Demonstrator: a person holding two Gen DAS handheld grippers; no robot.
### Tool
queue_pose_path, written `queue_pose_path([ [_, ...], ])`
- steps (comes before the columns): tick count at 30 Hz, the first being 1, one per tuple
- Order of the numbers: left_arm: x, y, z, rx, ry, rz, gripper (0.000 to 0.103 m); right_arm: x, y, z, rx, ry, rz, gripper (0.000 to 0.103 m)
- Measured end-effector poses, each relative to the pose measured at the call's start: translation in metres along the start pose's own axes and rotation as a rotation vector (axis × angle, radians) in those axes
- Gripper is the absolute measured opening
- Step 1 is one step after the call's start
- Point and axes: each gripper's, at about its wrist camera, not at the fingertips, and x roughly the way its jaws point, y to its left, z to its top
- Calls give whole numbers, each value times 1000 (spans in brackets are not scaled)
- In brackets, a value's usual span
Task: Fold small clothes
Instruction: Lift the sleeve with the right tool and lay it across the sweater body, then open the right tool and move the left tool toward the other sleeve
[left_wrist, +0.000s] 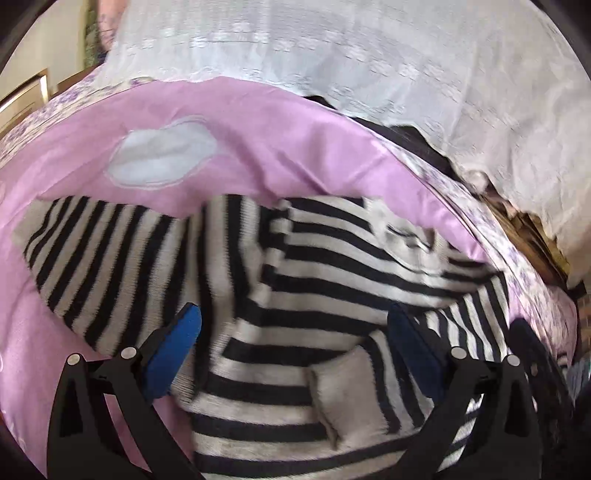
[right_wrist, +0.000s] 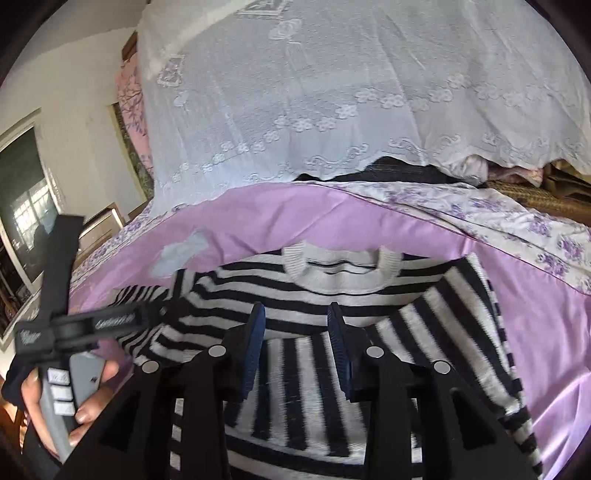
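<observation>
While the striped sweater (right_wrist: 332, 295) lies on the pink bedsheet (left_wrist: 258, 122), collar towards the white lace cover (right_wrist: 369, 92) and both sleeves already laid in across the body, neither tool grips it: the left gripper (left_wrist: 293, 332) hovers over the lower body with fingers spread wide, and the right gripper (right_wrist: 296, 325) hangs over the middle with fingers apart and empty. The next move looks like folding the hem up to the collar, so each gripper should pinch a bottom corner through every layer. Lift both evenly, or the folded sleeves may slide out.
</observation>
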Motion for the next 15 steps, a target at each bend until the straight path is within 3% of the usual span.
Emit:
queue_pose_path([
  [3, 17, -43, -16, 143, 41, 0, 99, 23, -46, 7, 107, 72, -4, 35],
  [6, 44, -65, -35, 262, 76, 124, 99, 50, -97, 5, 227, 130, -65, 34],
  [8, 54, -69, -41, 308, 72, 213, 99, 60, -137, -6, 294, 152, -154, 13],
  [9, 53, -70, -41, 316, 67, 213, 99, 63, -157, -13, 324, 160, -159, 0],
  [11, 46, -71, -39, 310, 44, 195, 99, 57, -190, -25, 439, 130, -40, 0],
  [15, 41, -68, -37, 307, 14, 220, 99, 43, -205, -29, 461, 76, -52, 0],
])
